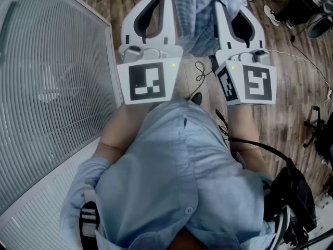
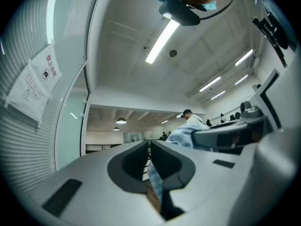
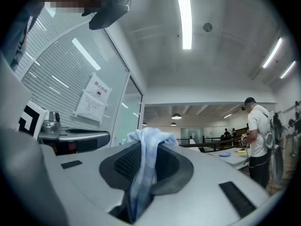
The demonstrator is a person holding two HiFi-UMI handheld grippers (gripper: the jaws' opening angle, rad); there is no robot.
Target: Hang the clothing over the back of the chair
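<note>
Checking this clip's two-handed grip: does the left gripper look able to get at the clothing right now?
Yes, it seems so: the left gripper holds a strip of the clothing pinched between its fingers, with nothing in the way.

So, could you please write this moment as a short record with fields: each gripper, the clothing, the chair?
left gripper: jaws shut on a strip of the clothing
right gripper: jaws shut on the clothing, cloth bunched over the tips
clothing: light blue, checked, hangs between the two grippers above the wooden floor
chair: not in view
</note>
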